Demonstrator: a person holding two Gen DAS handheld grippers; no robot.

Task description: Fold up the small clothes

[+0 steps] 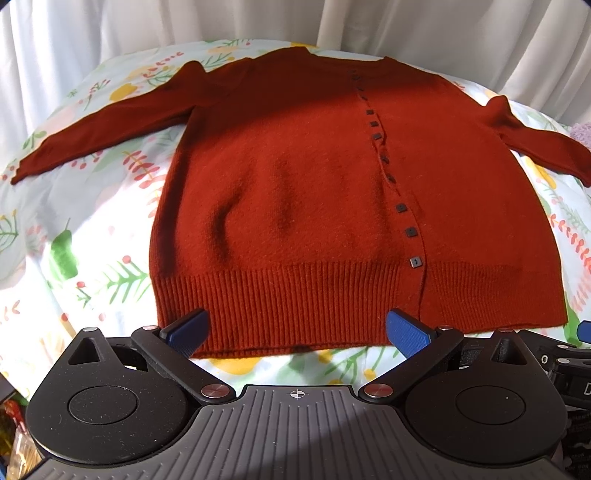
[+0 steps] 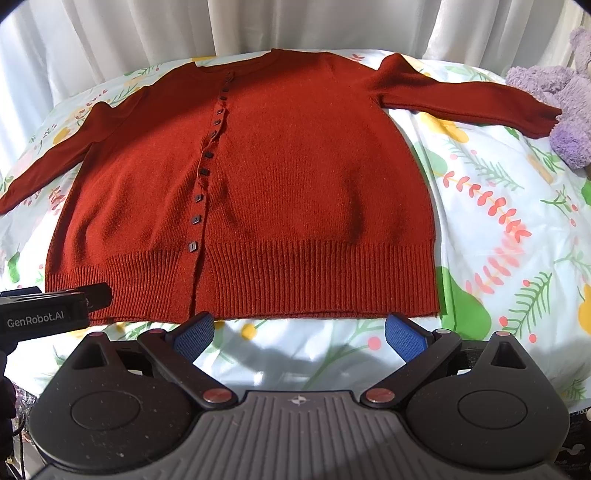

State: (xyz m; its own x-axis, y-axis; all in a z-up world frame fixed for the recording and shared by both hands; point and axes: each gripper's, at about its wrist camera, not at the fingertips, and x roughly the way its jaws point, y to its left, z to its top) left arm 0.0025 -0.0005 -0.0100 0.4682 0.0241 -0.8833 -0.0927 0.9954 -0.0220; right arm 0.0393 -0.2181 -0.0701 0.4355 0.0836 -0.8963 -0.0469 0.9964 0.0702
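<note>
Knitwear on a bed: one rust-red cardigan (image 1: 295, 177) lies face up and buttoned on a floral bedspread (image 1: 92, 258), both sleeves spread out to the sides and its ribbed hem nearest the cameras. A single row of small dark square buttons (image 2: 199, 199) runs down the front; about ten can be made out, though those near the neckline are too small to count surely. Two hand-held grippers face the garment. The left hand-held gripper (image 1: 295, 330) stands with its two blue pads wide apart, holding nothing, its fingertips over the hem's edge. The right hand-held gripper (image 2: 299, 334) is likewise spread and empty, just short of the hem over bare bedspread. In the right wrist view the other device's black casing reads "GenRobot.AI" (image 2: 35, 319). One lilac plush toy (image 2: 565, 107) sits at the far right, touching the cuff of a sleeve. White curtains (image 2: 221, 26) hang behind the bed.
</note>
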